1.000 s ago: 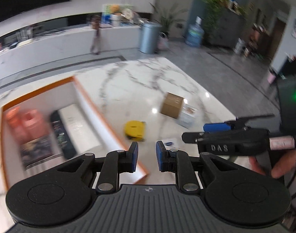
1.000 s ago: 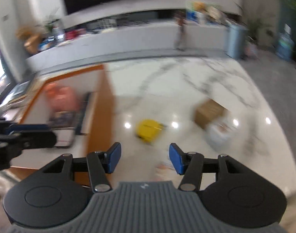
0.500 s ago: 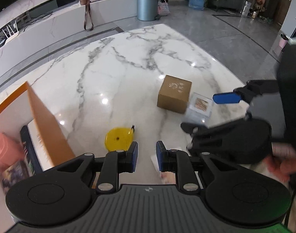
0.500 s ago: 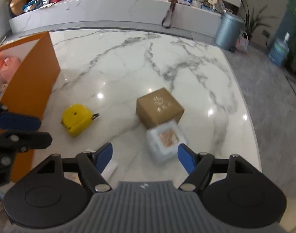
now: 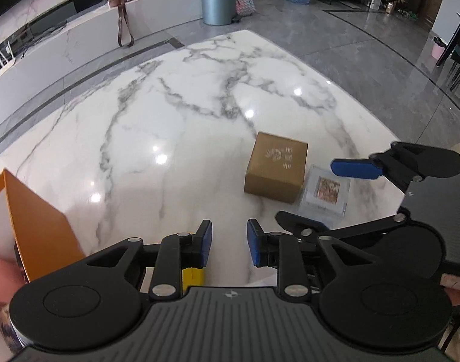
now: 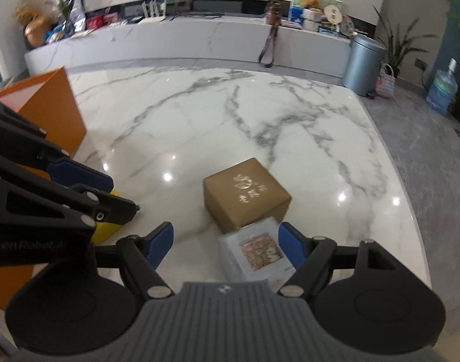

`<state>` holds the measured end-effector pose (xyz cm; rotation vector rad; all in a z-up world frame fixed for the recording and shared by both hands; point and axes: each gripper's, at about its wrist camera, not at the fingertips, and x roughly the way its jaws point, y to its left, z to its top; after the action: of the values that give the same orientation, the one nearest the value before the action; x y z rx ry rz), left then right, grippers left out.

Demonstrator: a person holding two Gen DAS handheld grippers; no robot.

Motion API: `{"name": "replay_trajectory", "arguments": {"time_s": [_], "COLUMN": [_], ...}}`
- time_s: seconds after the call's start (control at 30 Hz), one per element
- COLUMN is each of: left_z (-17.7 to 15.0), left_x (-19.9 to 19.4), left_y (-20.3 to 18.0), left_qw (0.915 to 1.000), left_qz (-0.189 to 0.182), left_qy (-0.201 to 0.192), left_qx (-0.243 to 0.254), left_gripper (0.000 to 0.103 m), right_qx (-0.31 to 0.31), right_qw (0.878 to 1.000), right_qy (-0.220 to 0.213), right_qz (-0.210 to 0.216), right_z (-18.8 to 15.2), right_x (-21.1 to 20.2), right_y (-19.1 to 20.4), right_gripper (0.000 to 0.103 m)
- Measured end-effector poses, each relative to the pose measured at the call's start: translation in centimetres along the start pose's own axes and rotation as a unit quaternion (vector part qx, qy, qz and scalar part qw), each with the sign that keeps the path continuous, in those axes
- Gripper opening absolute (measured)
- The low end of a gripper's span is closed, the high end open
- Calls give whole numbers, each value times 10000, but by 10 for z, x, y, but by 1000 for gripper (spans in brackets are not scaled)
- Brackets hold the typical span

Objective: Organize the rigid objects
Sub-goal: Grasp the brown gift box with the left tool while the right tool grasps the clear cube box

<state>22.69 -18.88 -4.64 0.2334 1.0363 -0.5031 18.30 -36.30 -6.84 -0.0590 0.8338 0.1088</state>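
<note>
While both grippers are held over the white marbled tabletop (image 5: 175,114), nothing is gripped by either. The left gripper (image 5: 227,242) is seen with its jaws narrow but opening, only bare marble between its blue pads, and a yellow object (image 5: 193,277) is partly hidden just below its left finger. The right gripper (image 6: 225,242) is spread wide, and a clear plastic case (image 6: 255,250) with a printed picture on top lies between its fingers, not pressed by the pads. A brown cardboard box (image 6: 245,193) with pale lettering is set on the tabletop just beyond that case, the two close enough that contact cannot be ruled out. An orange box (image 6: 53,111) with a white inside is stood at the left edge of the tabletop; a pink item (image 5: 0,277) is glimpsed within it, blurred. In the left wrist view the right gripper (image 5: 335,194) is seen straddling the clear case.
</note>
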Motion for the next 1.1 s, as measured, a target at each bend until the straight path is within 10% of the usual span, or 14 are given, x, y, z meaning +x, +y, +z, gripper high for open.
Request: {"name": "replay_trajectory", "arguments": {"time_s": [0.57,0.83,1.1], "left_z": [15,32,44], "left_x": [16,35,58], "left_y": [-6,-29,-32], "left_qw": [9991,9953,9922], "left_qz": [-246,-427,-582], "left_qy": [38,-58,-55], "left_qx": [341,865,1101], "left_gripper": [45,74,79], "right_qx": [1119,1900,2239], "right_qw": [9924,9790,9716], "right_qy": [465,407,321], "right_qz": [215,-620,-697], "right_z": [-7,-11,-14], "right_x": [18,15,14], "right_y": [-38,-69,-87], "right_gripper": [65,65,66]}}
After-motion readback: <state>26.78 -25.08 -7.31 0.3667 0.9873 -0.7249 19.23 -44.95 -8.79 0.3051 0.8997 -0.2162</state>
